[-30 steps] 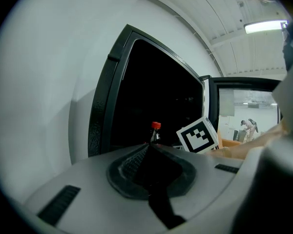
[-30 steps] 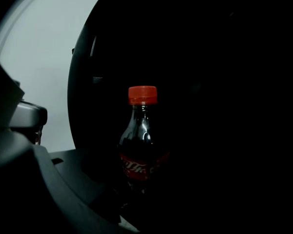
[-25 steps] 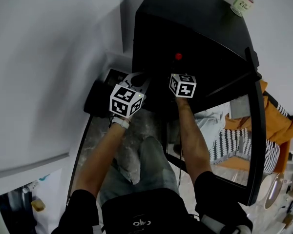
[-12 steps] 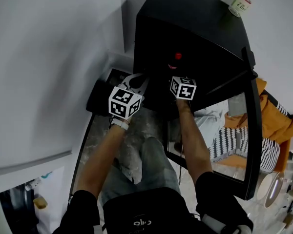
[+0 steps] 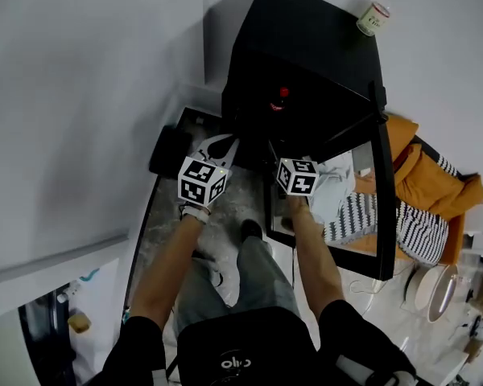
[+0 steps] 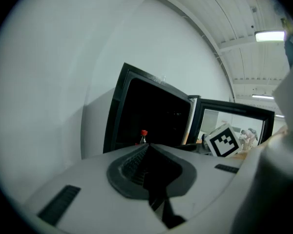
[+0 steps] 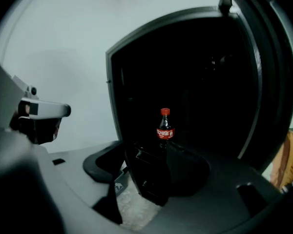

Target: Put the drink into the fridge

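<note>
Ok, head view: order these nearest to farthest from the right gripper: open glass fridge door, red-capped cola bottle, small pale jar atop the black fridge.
1. Open glass fridge door, just right of the right gripper, whose empty jaws are closing.
2. Red-capped cola bottle, ahead inside the black fridge.
3. Small pale jar, fridge top's far corner.

Plain white wall (image 5: 80, 95) at left and behind. Floor (image 5: 229, 215) is grey with a marbled stone pattern. Ceiling (image 6: 244, 28) is white and panelled, with one strip light (image 6: 269, 35) lit. At right, orange fabric (image 5: 427, 187) lies beside a black-and-white striped textile (image 5: 419, 232).
</note>
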